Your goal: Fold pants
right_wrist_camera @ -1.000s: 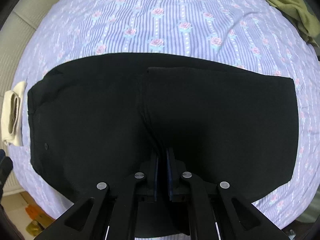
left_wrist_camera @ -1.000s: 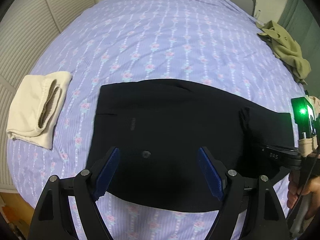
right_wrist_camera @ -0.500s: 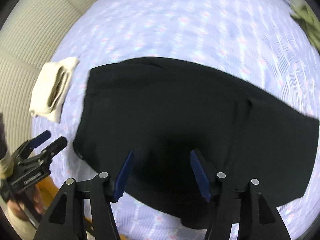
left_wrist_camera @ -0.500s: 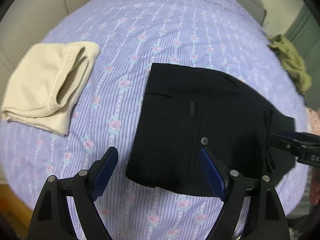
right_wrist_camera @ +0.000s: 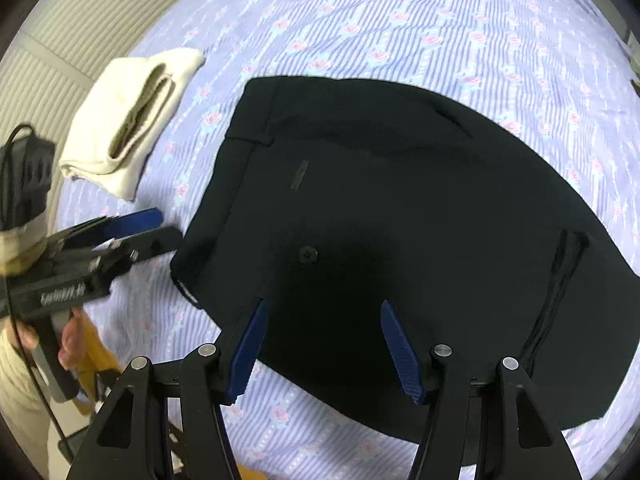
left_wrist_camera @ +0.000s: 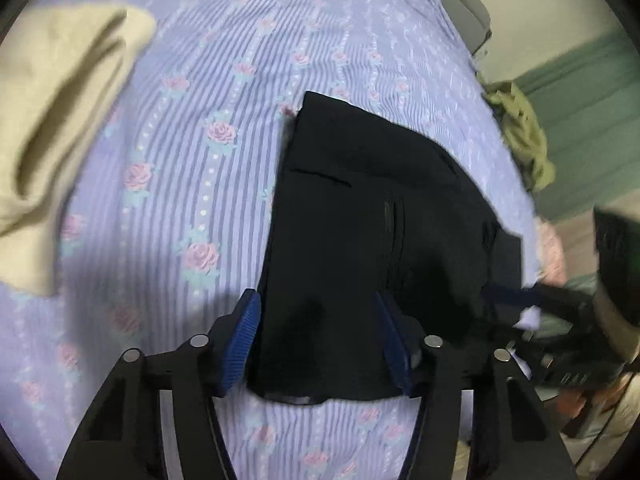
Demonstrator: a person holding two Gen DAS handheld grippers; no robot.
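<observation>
Now the black pants [right_wrist_camera: 400,208] lie flat crosswise (waistband leftward), left claw [left_wrist_camera: 316,336] closing, right claw [right_wrist_camera: 320,348] apart.

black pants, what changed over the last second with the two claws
The right claw, pinched shut on the black pants a second ago, let go and now hangs open above them. The left claw swung to the waistband end near the corner; its jaws are closing, not yet gripping. The pants stayed flat on the floral bedsheet, the cream folded garment beside them.
</observation>
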